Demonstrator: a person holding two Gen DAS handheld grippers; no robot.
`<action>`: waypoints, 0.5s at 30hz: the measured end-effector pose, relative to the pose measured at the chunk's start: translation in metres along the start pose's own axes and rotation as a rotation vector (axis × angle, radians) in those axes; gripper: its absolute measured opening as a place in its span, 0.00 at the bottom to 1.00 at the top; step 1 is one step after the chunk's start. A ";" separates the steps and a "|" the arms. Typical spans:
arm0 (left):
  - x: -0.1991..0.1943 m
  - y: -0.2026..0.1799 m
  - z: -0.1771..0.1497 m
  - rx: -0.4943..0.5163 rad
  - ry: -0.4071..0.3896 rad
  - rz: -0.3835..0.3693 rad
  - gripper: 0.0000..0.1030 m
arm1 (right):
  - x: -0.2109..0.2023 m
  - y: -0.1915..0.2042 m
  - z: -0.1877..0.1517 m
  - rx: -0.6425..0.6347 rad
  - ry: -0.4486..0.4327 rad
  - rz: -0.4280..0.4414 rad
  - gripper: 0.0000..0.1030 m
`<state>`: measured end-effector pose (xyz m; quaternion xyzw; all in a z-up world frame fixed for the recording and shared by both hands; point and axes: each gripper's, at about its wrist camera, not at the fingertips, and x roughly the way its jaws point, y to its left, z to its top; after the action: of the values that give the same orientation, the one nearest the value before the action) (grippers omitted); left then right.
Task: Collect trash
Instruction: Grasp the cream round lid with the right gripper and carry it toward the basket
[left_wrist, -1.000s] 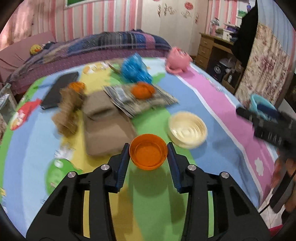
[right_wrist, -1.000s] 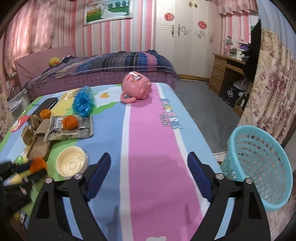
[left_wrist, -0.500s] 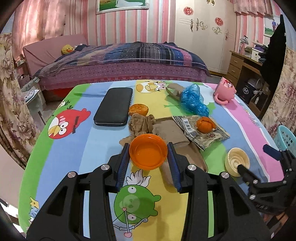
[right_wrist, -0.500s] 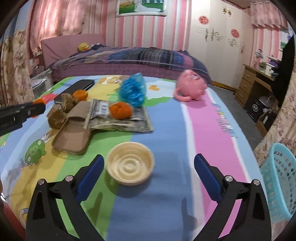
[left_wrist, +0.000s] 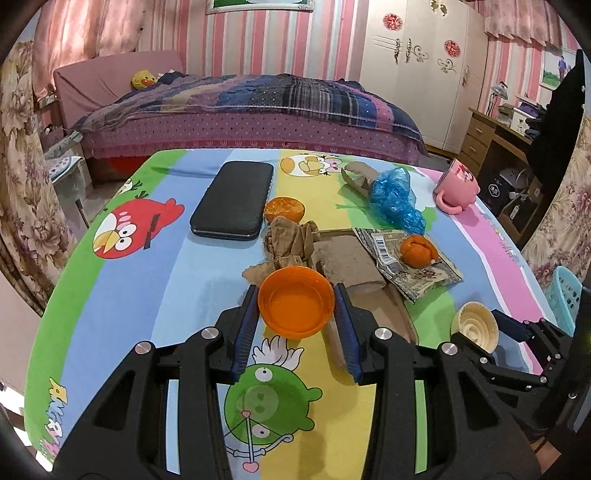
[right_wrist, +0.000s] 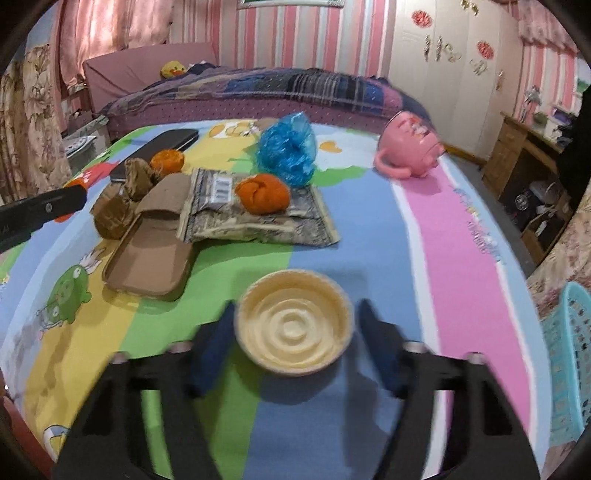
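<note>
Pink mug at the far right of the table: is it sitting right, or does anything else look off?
The pink mug lies tipped on its side near the table's far edge, handle against the cloth; no spill shows. An orange peel sits on a crumpled wrapper and a blue plastic bag lies bunched beside it.

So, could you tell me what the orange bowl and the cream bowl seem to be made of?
Orange bowl: probably thin plastic, glossy and slightly translucent at the rim. Cream bowl: likely moulded plastic or foam, matte, with concentric ridges inside.
</note>
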<state>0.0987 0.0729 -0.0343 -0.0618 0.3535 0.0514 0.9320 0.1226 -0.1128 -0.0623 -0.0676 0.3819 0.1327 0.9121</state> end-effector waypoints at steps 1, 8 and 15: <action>0.000 -0.001 0.000 0.001 -0.001 0.001 0.38 | -0.002 -0.002 0.000 0.009 -0.010 0.008 0.59; -0.006 -0.008 0.001 0.003 -0.020 -0.009 0.38 | -0.020 -0.022 0.001 0.049 -0.058 -0.019 0.59; -0.012 -0.021 0.002 0.019 -0.043 -0.024 0.38 | -0.046 -0.059 -0.001 0.131 -0.104 -0.058 0.59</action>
<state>0.0943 0.0522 -0.0231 -0.0563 0.3330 0.0381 0.9405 0.1089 -0.1782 -0.0289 -0.0118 0.3395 0.0844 0.9367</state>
